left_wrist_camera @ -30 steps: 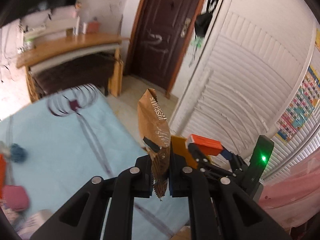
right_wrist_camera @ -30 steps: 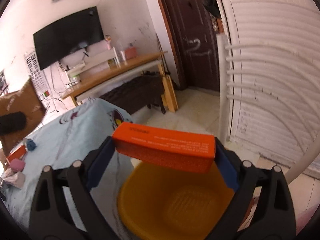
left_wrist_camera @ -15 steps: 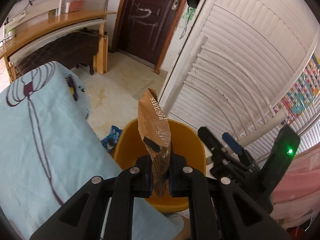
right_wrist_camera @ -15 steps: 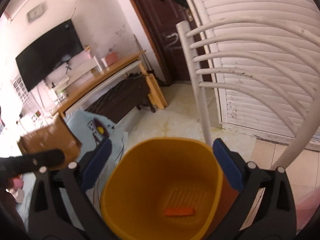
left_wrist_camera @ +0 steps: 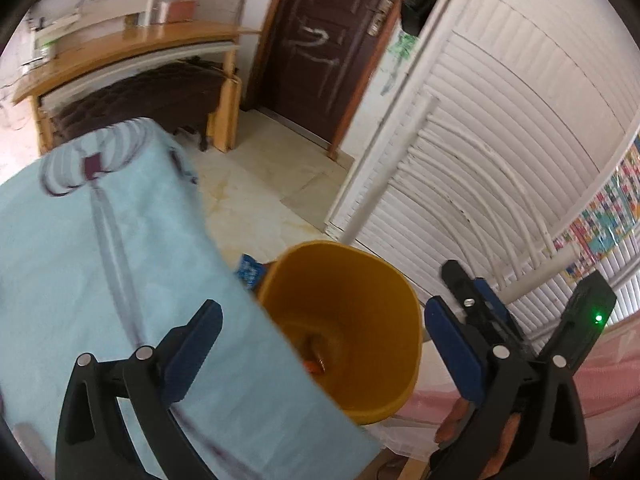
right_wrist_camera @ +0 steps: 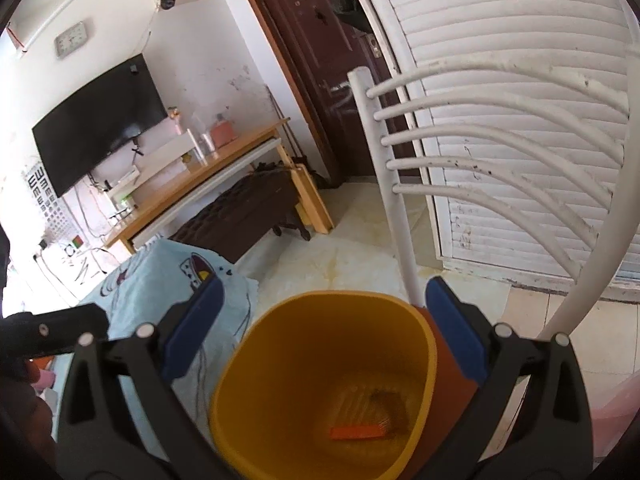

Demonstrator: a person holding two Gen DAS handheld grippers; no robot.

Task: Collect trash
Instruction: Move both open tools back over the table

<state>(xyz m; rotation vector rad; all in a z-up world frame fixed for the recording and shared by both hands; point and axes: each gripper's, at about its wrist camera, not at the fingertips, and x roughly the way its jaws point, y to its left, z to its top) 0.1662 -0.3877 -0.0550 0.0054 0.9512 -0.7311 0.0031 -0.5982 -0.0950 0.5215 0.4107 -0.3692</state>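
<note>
A yellow-orange trash bin (left_wrist_camera: pixel 384 276) stands on the floor beside the bed; it also shows in the right wrist view (right_wrist_camera: pixel 248 364). An orange box (right_wrist_camera: pixel 358 432) and a brown biscuit wrapper (right_wrist_camera: pixel 386 400) lie at its bottom; they show dimly in the left wrist view (left_wrist_camera: pixel 316 364). My left gripper (left_wrist_camera: pixel 320 344) is open and empty above the bin's near side. My right gripper (right_wrist_camera: pixel 320 328) is open and empty directly above the bin. The right gripper also shows at the right of the left wrist view (left_wrist_camera: pixel 476 300).
The light blue bedsheet (left_wrist_camera: pixel 100 264) lies left of the bin. A white bed rail (right_wrist_camera: pixel 400 200) rises just behind the bin. A blue wrapper (left_wrist_camera: pixel 250 272) lies on the floor by the bin. A wooden desk (right_wrist_camera: pixel 192 184) and a dark door (left_wrist_camera: pixel 320 52) stand farther back.
My left gripper opened and the biscuit wrapper dropped into the bin. My right gripper had released the orange box into the bin a moment before and stays open.
</note>
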